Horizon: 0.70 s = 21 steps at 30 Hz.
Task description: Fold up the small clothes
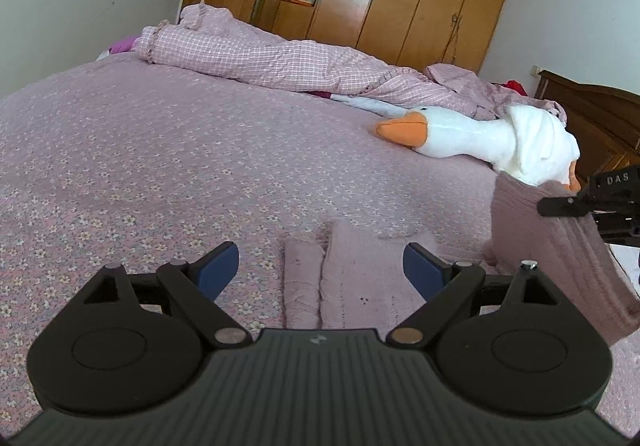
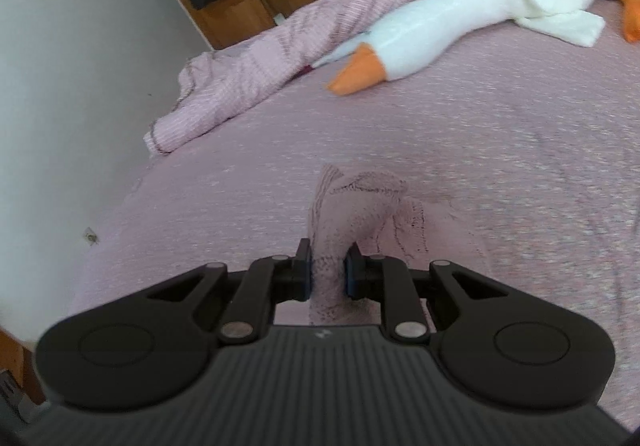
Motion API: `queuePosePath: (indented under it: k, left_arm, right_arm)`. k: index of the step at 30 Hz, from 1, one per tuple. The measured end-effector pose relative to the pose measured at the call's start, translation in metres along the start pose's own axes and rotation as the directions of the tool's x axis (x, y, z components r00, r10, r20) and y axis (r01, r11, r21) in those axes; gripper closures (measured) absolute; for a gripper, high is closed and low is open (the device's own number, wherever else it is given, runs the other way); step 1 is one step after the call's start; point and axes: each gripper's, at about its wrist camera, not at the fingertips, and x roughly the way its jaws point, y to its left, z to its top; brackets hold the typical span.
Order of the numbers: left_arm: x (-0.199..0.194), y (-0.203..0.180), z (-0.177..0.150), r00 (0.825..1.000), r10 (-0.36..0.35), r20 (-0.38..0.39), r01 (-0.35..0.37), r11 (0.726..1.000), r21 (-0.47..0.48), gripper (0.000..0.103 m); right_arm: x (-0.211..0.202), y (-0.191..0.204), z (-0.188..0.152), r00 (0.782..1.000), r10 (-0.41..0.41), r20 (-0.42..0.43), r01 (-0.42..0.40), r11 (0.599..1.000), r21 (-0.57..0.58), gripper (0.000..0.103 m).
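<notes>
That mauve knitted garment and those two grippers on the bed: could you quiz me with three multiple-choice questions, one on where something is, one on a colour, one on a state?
1. Where does the goose plush toy lie?
A. On the bed, beyond the garment
B. On the floor
C. Inside the wardrobe

2. What colour is the goose's beak?
A. Green
B. Orange
C. Black

3. What is the state of the right gripper?
A. Wide open over bare bedspread
B. Out of sight
C. Shut on the knitted garment

Answers:
1 A: the goose plush toy rests on the floral bedspread, farther off than the mauve knitted garment.
2 B: its beak is orange.
3 C: the right gripper pinches a raised fold of the garment, while the left gripper stands open.
</notes>
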Motion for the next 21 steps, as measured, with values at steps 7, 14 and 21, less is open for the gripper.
queuePosePath:
  k: [7,14,21]
  left_arm:
    - [0.006,0.009,-0.001,0.999,0.018,-0.037,-0.018,1.000,-0.010,0.010]
    - [0.009,0.018,-0.002,0.997,0.043,-0.060,-0.045,0.998,-0.034,0.010]
    - [0.007,0.034,0.003,0.997,0.061,-0.052,-0.065,0.993,-0.095,0.009]
  right_arm:
    - [0.027,0.045,-0.022,0.998,0.046,-0.032,-0.048,0.996,-0.078,0.085]
    - [0.059,0.073,-0.046,0.996,0.051,-0.069,-0.057,0.995,-0.083,0.085]
    - [0.084,0.100,-0.066,0.993,0.058,-0.104,-0.068,0.993,-0.094,0.085]
